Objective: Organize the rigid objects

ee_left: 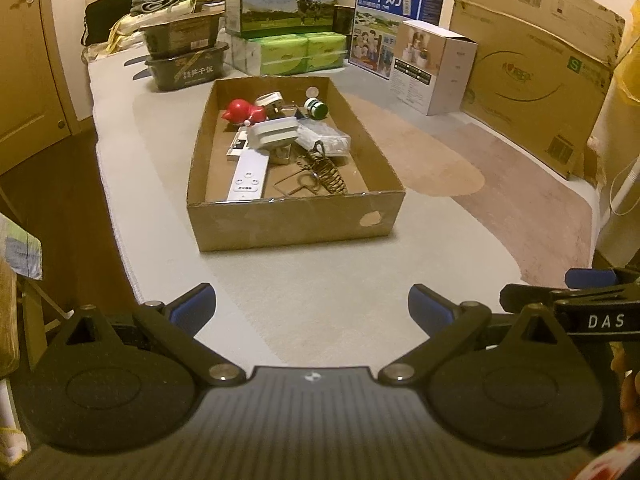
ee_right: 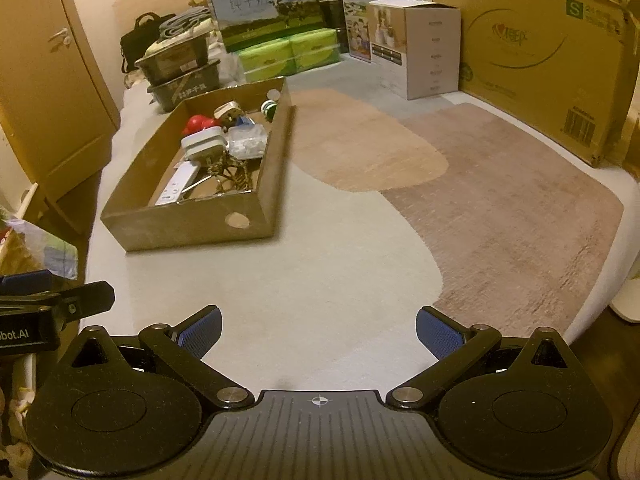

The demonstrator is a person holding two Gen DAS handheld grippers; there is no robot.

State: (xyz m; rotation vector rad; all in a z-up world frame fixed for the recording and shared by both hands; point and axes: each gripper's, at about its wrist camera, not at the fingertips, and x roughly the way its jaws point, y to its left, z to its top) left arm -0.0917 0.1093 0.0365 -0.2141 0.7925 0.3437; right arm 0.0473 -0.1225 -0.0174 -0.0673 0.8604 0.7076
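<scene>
Cardboard box (ee_left: pixel 296 220): open-topped and shallow, it sits on the pale rug (ee_left: pixel 280 300) and holds all the loose rigid things; no loose small item shows on the rug outside it.
Long axis: the box runs lengthwise away from the cameras, a short wall facing them.
Contents, counted: one white remote (ee_left: pixel 249 178) along the box's left wall, near the front; one wire coil stand (ee_left: pixel 326 168) to the remote's right; one white blocky adapter (ee_left: pixel 274 132) behind the remote; one red toy (ee_left: pixel 242 111) in the box's far left corner; one white plug (ee_left: pixel 270 101) beside the toy; one green-capped jar (ee_left: pixel 316 107) at the far right; one clear plastic packet (ee_left: pixel 324 138) in front of the jar.
Left hand-held gripper (ee_left: pixel 312 306): fingers spread wide, nothing between them; the box lies straight ahead, well apart.
Right hand-held gripper (ee_right: pixel 319 330): fingers likewise spread and empty; the box (ee_right: pixel 188 228) lies ahead and to its left, well apart.
Nearer hand: probably the left, being squarely in line with the box.
Coming move: likely a forward reach over the near wall; the remote lies closest to that wall.
Behind the box: two dark trays (ee_left: pixel 184 52) stacked, two milk cartons (ee_left: pixel 280 0), one white appliance carton (ee_left: pixel 436 68).
</scene>
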